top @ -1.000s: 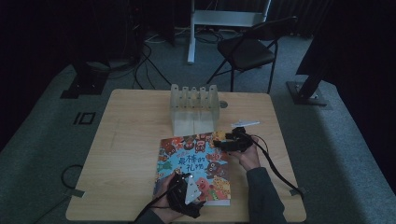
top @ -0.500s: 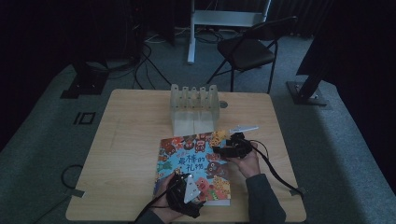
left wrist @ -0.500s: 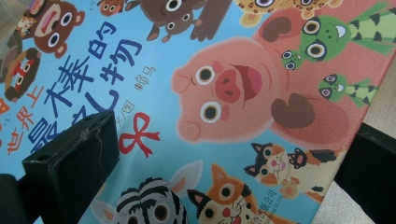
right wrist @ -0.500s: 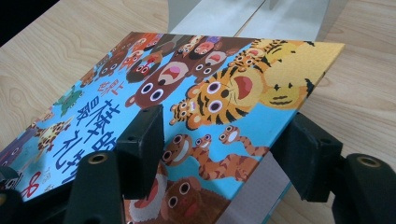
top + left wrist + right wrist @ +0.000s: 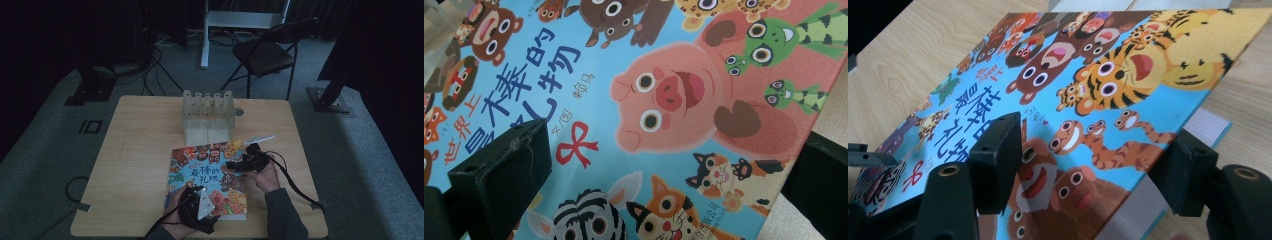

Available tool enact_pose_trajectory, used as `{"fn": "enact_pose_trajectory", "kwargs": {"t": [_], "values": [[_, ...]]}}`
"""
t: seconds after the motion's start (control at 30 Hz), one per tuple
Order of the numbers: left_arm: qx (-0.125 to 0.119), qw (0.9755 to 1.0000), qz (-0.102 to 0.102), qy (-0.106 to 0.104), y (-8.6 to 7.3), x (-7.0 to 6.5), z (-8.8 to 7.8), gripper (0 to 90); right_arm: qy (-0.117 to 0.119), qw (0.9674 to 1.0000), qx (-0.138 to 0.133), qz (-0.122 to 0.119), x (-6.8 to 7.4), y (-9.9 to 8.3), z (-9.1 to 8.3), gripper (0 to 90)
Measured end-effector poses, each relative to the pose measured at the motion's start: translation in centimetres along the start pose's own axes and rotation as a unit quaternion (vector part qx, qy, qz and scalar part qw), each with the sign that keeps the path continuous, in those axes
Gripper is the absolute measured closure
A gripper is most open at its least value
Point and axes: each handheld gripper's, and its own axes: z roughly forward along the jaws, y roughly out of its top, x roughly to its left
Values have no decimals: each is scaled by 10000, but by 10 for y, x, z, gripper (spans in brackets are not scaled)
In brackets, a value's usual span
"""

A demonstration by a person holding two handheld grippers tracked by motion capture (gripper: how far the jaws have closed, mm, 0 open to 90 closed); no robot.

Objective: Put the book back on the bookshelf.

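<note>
The book [image 5: 209,176] lies on the table [image 5: 130,165] around 6 o'clock from the clear rack [image 5: 207,114], and it looks like the cover's just getting opened. The right gripper [image 5: 239,165] sits at the book's 3 o'clock edge with jaws wide, one over the lifted cover and one outside it, nothing pinched yet as far as I can tell. The left gripper [image 5: 197,197] hangs over the 6 o'clock end, jaws wide too, so I'd say it's early days with the cover barely up and the actual opening left to do.
</note>
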Motion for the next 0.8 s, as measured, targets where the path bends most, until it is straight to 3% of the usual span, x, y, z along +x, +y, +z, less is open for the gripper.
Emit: {"fn": "enact_pose_trajectory", "kwargs": {"t": [0.1,0.17,0.53,0.6,0.73,0.8], "values": [[-2,10000,-17,-7,0,0,0,0,58,10000,2,9,1,-2,1,327],[4,10000,-5,-1,-1,-1,1,0,309,9994,133,102,0,-5,3,321],[-15,10000,-52,-30,-2,0,1,0,368,9992,154,-24,4,-6,4,312],[-71,9997,-195,-123,-3,3,1,0,430,9990,84,-3,6,-5,3,351],[-62,9996,-243,-150,-4,3,1,0,443,9990,46,-24,7,-5,2,359],[-73,9993,-333,-136,-8,5,-2,1,527,9986,-12,-11,8,-5,1,407]]}}
